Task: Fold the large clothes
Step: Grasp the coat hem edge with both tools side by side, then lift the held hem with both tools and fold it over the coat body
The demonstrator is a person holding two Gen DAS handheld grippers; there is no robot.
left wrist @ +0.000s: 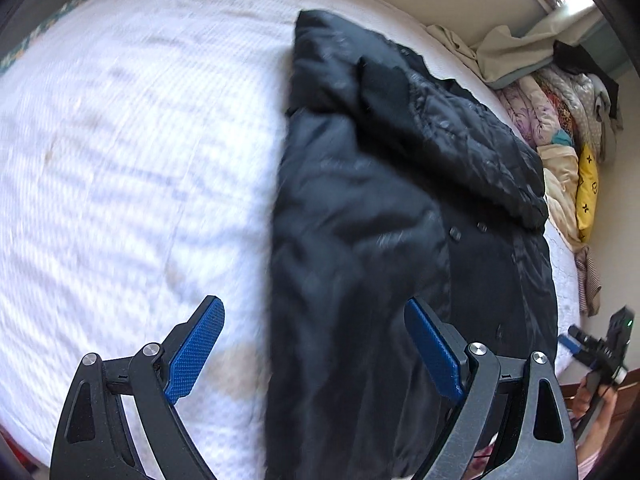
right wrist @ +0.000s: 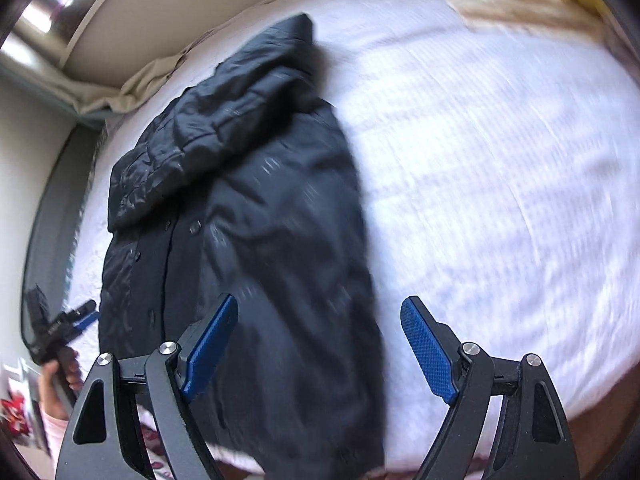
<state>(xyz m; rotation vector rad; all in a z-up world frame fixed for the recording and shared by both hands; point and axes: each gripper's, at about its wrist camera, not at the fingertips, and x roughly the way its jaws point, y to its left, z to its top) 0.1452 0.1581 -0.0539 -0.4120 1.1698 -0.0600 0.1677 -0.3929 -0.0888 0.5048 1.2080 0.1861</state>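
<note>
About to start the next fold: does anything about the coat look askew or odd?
Nothing damaged. The black coat lies on the white bed cover folded lengthwise, rumpled, its hood bunched crookedly at the top. Both grippers, left and right, are open, holding nothing.

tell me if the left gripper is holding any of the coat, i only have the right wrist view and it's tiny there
Observer: No. The left gripper is open and holds nothing. It sits across the edge of the black hooded coat, partly over the white mattress.
Operator: ok, what's in that heap with the yellow thing
Observer: Floral quilts are bunched up there, and the yellow thing is a yellow pillow with black marks on it.
Operator: anything loose near there
Observer: A striped cloth lies below the pillow in the left wrist view, at the mattress edge.
</note>
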